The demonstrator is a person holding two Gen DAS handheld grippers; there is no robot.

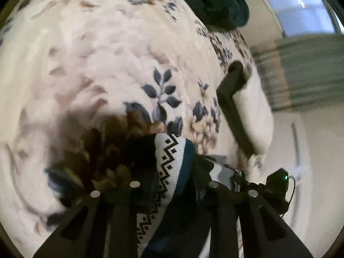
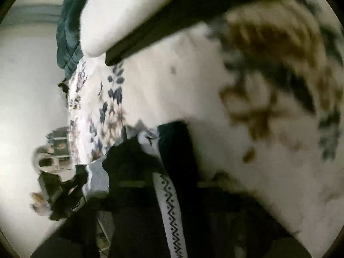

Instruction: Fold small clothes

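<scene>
Both grippers, left [image 1: 172,185] & right [image 2: 169,178], pinch a patterned knit garment [image 1: 172,150] w/ jaws pressed together, above floral blanket [image 1: 107,53].

This is a bedroom in a home. A bed takes up most of both views, covered by a soft cream blanket [image 1: 103,49] with blue and brown flower prints. A dark green quilt [image 1: 217,2] lies bunched at the far end of the bed. On the far right there is a window [image 1: 301,6] with daylight and plain pale walls [image 1: 318,150].
</scene>
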